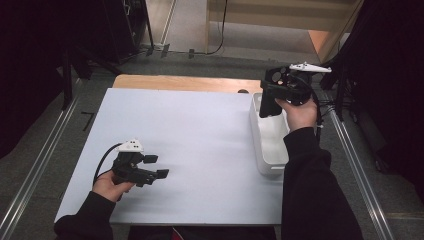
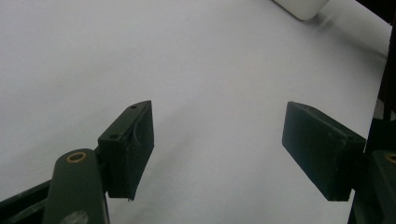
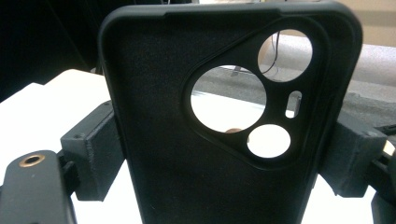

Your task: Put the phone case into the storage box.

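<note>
My right gripper (image 1: pixel 274 95) is clamped on a black phone case (image 3: pixel 224 116), held upright above the far end of the white bin (image 1: pixel 270 155) at three o'clock. I'd keep it square and carry it slowly toward the white board (image 1: pixel 190 145). The left gripper (image 1: pixel 156 166), at seven o'clock, gapes with nothing in it. The case's lower edge is cut off; the bin's contents are hard to make out.

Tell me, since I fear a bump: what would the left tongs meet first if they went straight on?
Probably the bare white table: the open left tongs point across it. The white bin lies farther off, though depth is unclear.
</note>
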`<move>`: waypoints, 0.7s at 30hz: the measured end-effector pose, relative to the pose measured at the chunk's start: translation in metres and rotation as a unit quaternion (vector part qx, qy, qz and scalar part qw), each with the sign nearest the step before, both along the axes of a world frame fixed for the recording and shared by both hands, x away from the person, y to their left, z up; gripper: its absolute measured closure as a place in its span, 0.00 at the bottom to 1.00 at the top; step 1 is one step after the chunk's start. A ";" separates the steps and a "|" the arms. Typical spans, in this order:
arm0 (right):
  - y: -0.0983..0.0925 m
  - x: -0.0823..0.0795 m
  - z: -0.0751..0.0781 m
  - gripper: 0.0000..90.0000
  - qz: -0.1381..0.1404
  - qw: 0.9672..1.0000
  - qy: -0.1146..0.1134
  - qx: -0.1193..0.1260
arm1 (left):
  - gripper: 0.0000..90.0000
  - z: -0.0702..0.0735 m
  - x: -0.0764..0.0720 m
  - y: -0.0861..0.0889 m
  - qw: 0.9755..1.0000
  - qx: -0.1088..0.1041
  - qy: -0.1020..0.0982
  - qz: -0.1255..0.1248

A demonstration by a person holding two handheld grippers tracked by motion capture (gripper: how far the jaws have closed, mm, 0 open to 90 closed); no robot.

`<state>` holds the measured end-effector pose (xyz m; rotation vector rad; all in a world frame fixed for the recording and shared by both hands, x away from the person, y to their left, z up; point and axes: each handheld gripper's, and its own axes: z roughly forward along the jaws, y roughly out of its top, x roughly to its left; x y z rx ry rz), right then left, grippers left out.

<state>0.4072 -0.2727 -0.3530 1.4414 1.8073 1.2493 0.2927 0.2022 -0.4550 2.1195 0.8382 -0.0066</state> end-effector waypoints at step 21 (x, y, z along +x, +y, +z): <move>0.002 0.040 -0.015 0.14 -0.056 0.998 -0.002 -0.015 | 0.28 -0.001 0.001 -0.001 1.000 -0.001 -0.002 -0.002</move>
